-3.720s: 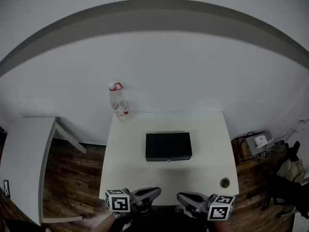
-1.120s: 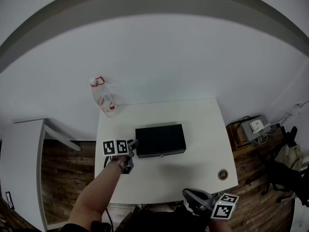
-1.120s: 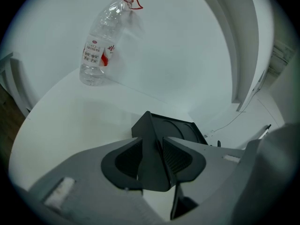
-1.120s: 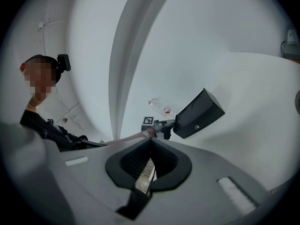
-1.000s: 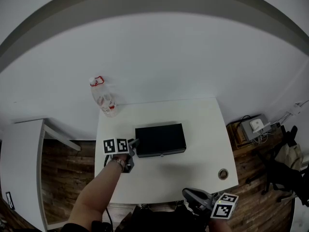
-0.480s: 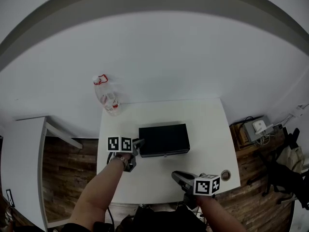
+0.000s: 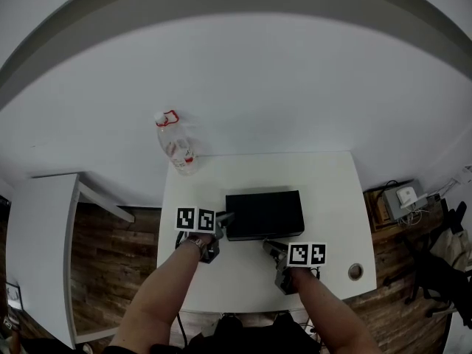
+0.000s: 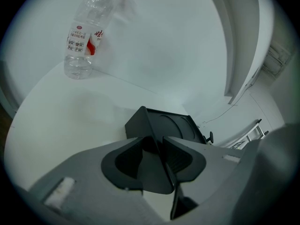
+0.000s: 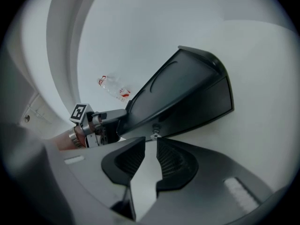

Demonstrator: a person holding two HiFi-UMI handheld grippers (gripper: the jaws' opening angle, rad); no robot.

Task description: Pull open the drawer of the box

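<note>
A flat black box (image 7: 264,212) lies in the middle of the white table (image 7: 332,190), its drawer closed. A small metal knob (image 9: 154,134) sticks out of the drawer front. My left gripper (image 7: 227,217) is shut, and its tips rest against the box's left end (image 8: 140,121). My right gripper (image 7: 270,245) is just in front of the drawer. Its jaws are opening, with a narrow gap between the pads. The knob sits right at its fingertips (image 9: 151,142), and nothing is between the pads.
A clear plastic bottle (image 7: 177,147) with a red cap ring stands at the table's far left corner. A round cable hole (image 7: 355,271) is near the front right corner. A second white table (image 7: 40,234) stands to the left, and a small white device with cables (image 7: 404,198) lies on the wooden floor to the right.
My right gripper has come up from the table's front edge to the drawer front, and its jaws have parted. The left gripper stays at the box's left end.
</note>
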